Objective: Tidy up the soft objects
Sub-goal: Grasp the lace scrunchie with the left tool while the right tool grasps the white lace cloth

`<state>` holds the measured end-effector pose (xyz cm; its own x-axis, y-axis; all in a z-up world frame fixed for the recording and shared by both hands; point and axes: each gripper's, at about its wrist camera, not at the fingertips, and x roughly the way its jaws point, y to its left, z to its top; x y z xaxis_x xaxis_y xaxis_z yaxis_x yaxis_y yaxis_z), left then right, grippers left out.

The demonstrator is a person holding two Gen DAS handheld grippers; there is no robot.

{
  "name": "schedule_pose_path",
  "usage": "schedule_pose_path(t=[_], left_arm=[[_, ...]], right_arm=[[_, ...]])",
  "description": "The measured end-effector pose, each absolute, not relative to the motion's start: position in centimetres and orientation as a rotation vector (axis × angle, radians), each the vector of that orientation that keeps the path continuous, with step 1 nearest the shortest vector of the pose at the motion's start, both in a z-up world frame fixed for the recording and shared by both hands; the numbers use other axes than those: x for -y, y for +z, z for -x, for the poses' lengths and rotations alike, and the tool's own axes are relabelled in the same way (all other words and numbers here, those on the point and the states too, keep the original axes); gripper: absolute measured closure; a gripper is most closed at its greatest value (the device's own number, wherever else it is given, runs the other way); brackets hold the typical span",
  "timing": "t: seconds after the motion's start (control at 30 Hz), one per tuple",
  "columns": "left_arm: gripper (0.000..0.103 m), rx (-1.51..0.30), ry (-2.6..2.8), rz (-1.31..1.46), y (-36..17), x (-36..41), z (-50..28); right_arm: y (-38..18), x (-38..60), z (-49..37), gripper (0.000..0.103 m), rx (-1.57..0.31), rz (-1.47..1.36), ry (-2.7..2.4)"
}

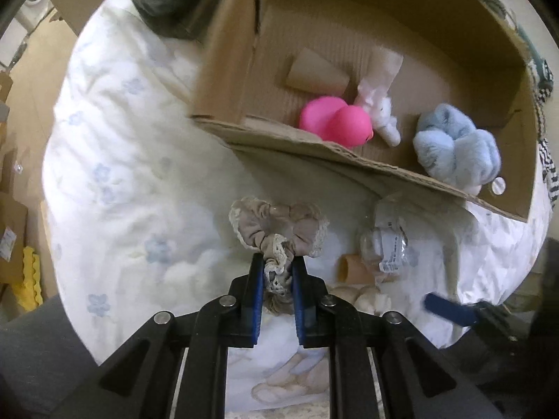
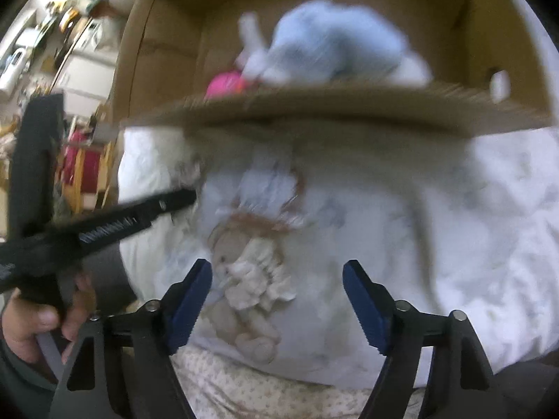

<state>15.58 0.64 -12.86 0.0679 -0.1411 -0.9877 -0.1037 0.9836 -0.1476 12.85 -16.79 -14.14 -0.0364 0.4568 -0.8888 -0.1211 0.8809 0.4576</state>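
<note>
**Scrunchie in the left tongs, box ahead**

My left gripper (image 1: 276, 272) is clenching a beige lace-trimmed scrunchie (image 1: 276, 230), pinching one bunched edge while the rest is fanning out above the white duvet (image 1: 122, 139). My right gripper (image 2: 277, 279) is hanging released, jaws wide apart, over the teddy print on the bedding. Ahead, the cardboard box (image 1: 314, 150) is already holding a pink toy (image 1: 335, 122), a small white bunny (image 1: 380, 111) and a blue plush (image 1: 457, 143). A clear plastic packet (image 1: 384, 244) is lying just beside the scrunchie. I am judging the grip thin: the fabric could be slipping free, or the dangling loop catching on the box's near flap.
</note>
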Motion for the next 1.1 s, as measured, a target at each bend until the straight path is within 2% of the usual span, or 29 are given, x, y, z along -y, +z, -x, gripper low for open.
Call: schedule_pose_path(t=[0.1, 0.27, 0.33, 0.37, 0.43, 1.1], left_arm=[[0.089, -1.478, -0.026, 0.181, -12.1, -1.3, -14.9], [0.089, -1.468, -0.008, 0.176, -12.0, -3.2, -13.6], [0.089, -1.468, 0.000, 0.182, -12.1, -3.7, -13.2], [0.089, -1.467, 0.003, 0.188, -12.0, -4.0, -13.0], [0.089, -1.461, 0.001, 0.194, -12.1, -4.4, -12.9], [0.089, -1.384, -0.012, 0.088, -9.6, -1.9, -11.5]], right_arm=[[-15.2, 15.5, -12.6, 0.039, -1.596, -0.276, 0.516], [-16.4, 13.9, -12.7, 0.043, -1.625, -0.203, 0.513], [-16.5, 13.7, -12.9, 0.060, -1.623, -0.191, 0.505], [-16.4, 13.7, -13.0, 0.071, -1.622, -0.196, 0.509], [-16.3, 13.8, -13.1, 0.079, -1.612, -0.213, 0.524], [-12.4, 13.6, -11.7, 0.080, -1.510, -0.221, 0.631]])
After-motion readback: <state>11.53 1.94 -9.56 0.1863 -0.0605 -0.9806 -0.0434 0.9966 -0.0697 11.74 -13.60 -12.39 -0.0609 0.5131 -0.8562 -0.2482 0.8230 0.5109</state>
